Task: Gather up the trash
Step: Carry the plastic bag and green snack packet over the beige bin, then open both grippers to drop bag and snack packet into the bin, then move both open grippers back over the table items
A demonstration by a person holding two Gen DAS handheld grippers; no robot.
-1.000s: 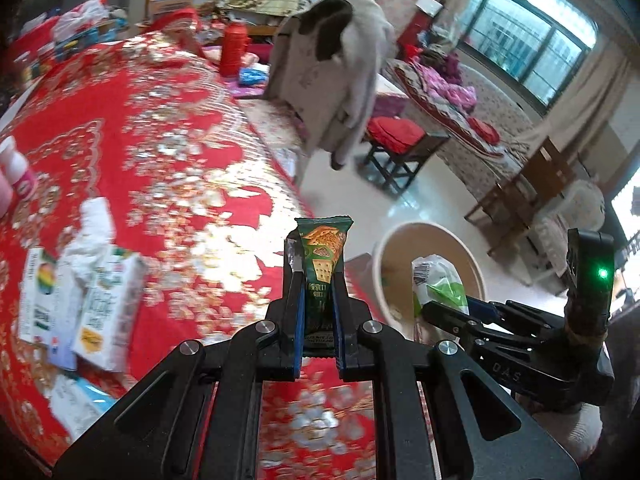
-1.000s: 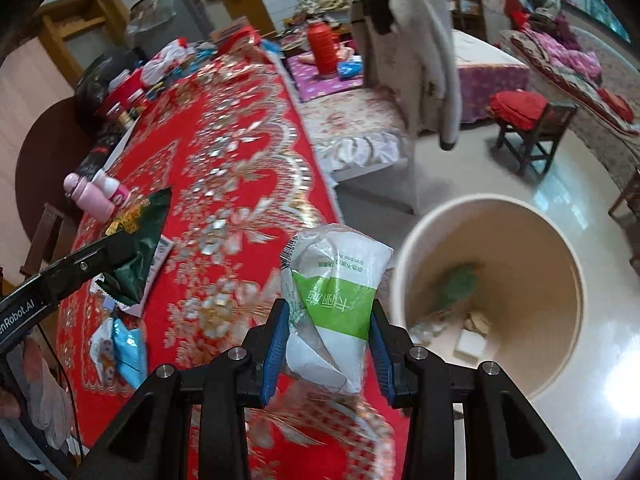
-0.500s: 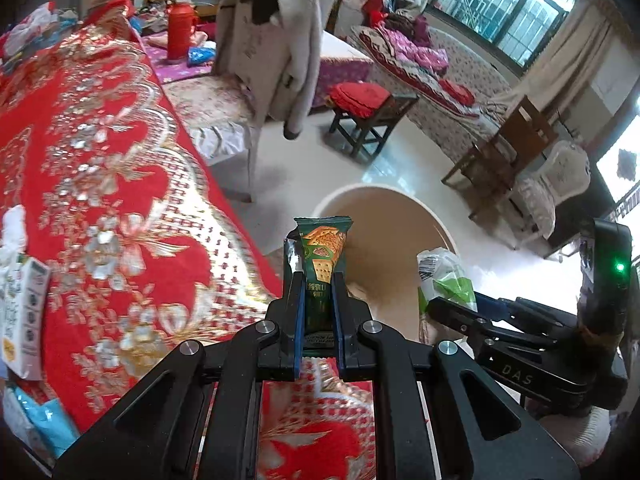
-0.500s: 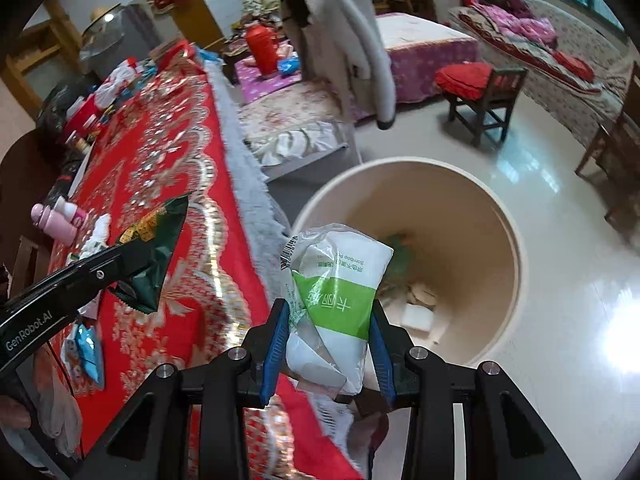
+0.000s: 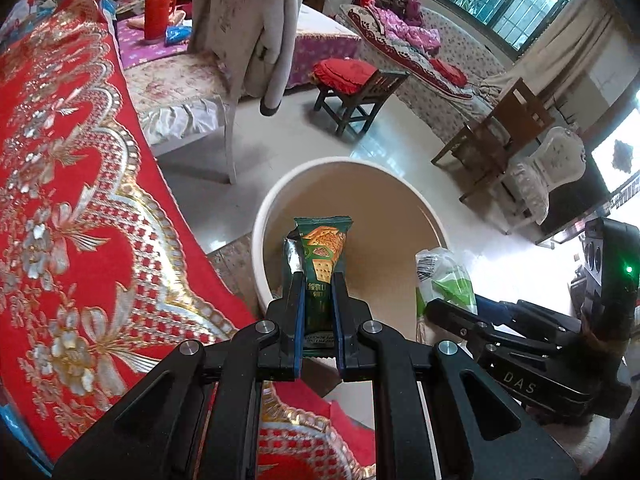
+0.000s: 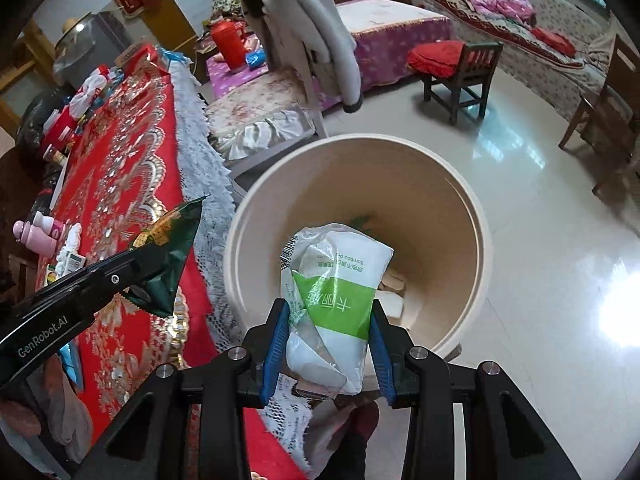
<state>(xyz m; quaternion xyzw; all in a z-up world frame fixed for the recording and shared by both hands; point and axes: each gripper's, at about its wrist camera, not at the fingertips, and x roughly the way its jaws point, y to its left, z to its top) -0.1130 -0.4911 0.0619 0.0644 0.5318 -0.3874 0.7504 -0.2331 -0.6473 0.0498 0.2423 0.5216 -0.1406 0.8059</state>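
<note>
Red embroidered tablecloth (image 5: 60, 208) spread beside the beige trash bin (image 6: 460, 200) on the pale floor. Above the bin's opening, the right gripper (image 6: 328, 344) was clamped on a white-and-green tissue pack (image 6: 336, 280); the left gripper (image 5: 318, 312) pinched a green cracker wrapper (image 5: 320, 256) over the bin's near rim.

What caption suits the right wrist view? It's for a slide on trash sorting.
Right gripper holds a white-and-green plastic pack above the beige bin.

left gripper (image 5: 317, 300) + cracker wrapper (image 5: 320, 256) | moved off tablecloth (image 5: 80, 216) | now over bin (image 5: 264, 232)
</note>
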